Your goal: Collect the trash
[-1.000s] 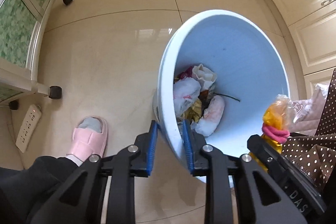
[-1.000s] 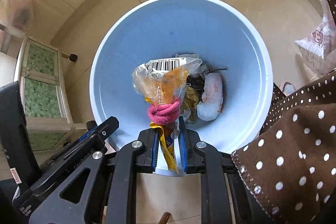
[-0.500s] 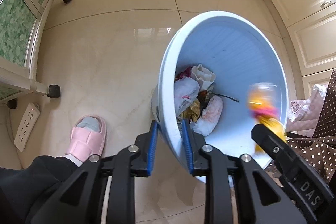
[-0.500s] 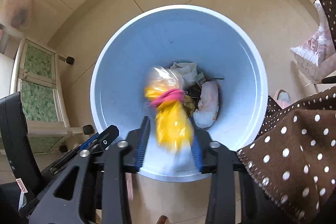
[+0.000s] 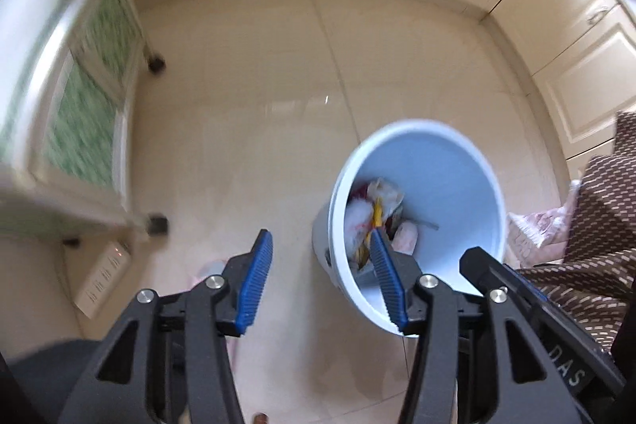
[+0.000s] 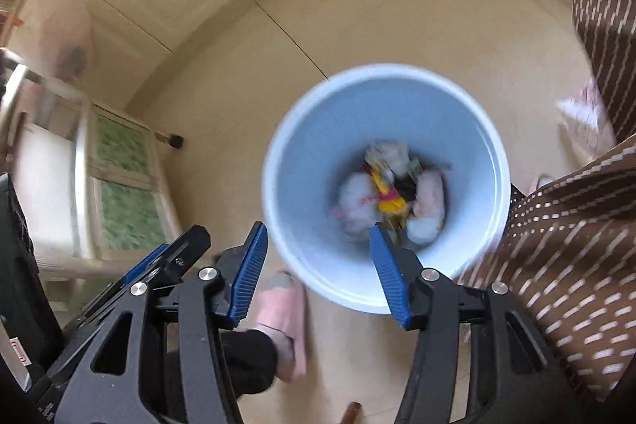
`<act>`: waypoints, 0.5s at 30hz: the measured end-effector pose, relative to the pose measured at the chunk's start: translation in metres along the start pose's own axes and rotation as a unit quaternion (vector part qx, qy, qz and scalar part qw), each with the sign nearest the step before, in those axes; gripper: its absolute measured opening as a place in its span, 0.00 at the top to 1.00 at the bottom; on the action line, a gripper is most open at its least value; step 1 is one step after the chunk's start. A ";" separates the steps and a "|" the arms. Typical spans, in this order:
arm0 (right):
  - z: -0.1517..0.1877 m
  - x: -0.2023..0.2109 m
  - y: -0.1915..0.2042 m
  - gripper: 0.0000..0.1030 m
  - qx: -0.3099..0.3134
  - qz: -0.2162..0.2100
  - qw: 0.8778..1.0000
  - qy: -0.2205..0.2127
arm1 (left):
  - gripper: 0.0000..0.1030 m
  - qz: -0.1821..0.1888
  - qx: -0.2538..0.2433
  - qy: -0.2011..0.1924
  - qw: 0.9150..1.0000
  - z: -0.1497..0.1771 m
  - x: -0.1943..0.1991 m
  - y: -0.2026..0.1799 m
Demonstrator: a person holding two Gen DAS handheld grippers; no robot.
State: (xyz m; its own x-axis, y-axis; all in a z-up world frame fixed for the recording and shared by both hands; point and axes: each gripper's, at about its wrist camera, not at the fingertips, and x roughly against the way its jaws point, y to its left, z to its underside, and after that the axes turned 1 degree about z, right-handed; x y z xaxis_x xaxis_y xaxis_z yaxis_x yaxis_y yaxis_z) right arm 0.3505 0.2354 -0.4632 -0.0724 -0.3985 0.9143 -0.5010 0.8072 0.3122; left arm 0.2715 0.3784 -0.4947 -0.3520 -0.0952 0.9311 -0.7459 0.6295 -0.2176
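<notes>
A pale blue trash bin (image 5: 457, 161) (image 6: 318, 130) stands on the tiled floor, holding crumpled wrappers and tissues. The yellow and pink bag of trash (image 6: 385, 191) (image 5: 377, 211) lies inside it among them. My left gripper (image 5: 320, 249) hangs above the floor to the bin's left, its jaws opening, nothing between them. My right gripper (image 6: 318, 243) is above the bin's near rim, jaws opening and empty. Both views are blurred by motion.
A white wheeled cabinet with green glass panels (image 5: 79, 114) (image 6: 119, 193) stands at the left, a power strip (image 5: 104, 277) on the floor beside it. A brown dotted cloth (image 6: 556, 265) hangs at the right. A person's foot in a pink slipper (image 6: 284, 312) is near the bin.
My right gripper let go of the yellow and pink bag, which fell into the bin. My left gripper released the bin's rim. Both grippers opened and rose away from the bin.
</notes>
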 end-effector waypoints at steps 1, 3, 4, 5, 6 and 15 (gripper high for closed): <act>-0.002 0.011 0.005 0.48 0.004 -0.004 1.000 -0.008 | 0.51 0.000 -0.005 -0.018 1.000 -0.006 0.023 0.001; -0.006 0.046 0.021 0.48 0.017 -0.003 0.999 -0.035 | 0.51 0.010 -0.014 -0.045 0.999 -0.013 0.055 0.000; -0.006 0.066 0.028 0.47 0.025 0.002 0.998 -0.050 | 0.51 0.016 -0.022 -0.053 0.998 -0.015 0.068 -0.003; -0.005 0.085 0.032 0.47 0.031 0.006 0.997 -0.067 | 0.51 0.026 -0.036 -0.064 0.997 -0.017 0.087 -0.009; -0.004 0.099 0.035 0.45 0.034 0.009 0.996 -0.078 | 0.51 0.035 -0.052 -0.079 0.995 -0.017 0.107 -0.015; 0.053 0.292 0.055 0.38 0.077 0.100 0.964 -0.235 | 0.47 0.128 -0.148 -0.182 0.964 0.020 0.263 -0.066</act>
State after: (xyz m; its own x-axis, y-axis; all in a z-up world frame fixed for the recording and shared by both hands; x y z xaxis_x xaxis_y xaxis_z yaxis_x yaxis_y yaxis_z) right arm 0.2560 0.1408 -0.1929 -0.5455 -0.4240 0.7229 -0.5553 0.8290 0.0672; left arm 0.2165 0.2962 -0.2413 -0.7184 -0.1387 0.6817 -0.4336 0.8555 -0.2830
